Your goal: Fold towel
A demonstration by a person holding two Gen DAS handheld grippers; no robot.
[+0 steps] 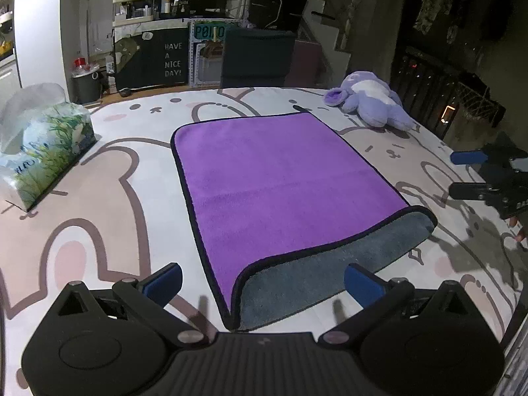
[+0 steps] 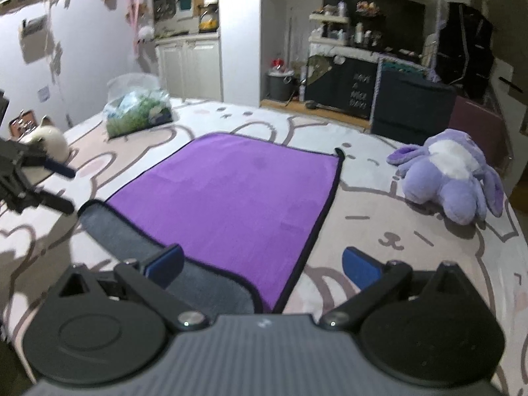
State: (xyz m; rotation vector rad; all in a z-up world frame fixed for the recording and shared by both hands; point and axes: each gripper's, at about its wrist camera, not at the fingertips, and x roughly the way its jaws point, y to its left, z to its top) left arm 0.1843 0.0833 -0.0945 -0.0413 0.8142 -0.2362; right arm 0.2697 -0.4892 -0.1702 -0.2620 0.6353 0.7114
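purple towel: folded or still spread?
Folded once, unevenly. The purple microfibre towel with black trim lies flat on the bunny-print bedsheet; its grey underlayer sticks out along the near edge.

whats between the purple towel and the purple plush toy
Only bare patterned bedspread separates the towel from the plush toy; nothing sits in that strip. The right wrist view shows it best, and the left wrist view agrees.

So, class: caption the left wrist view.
Open left tongs above the folded purple towel, its grey underside showing.

plush toy [image 2: 452, 178] blurred | towel [image 2: 231, 198] near edge hidden (behind hand-held gripper)
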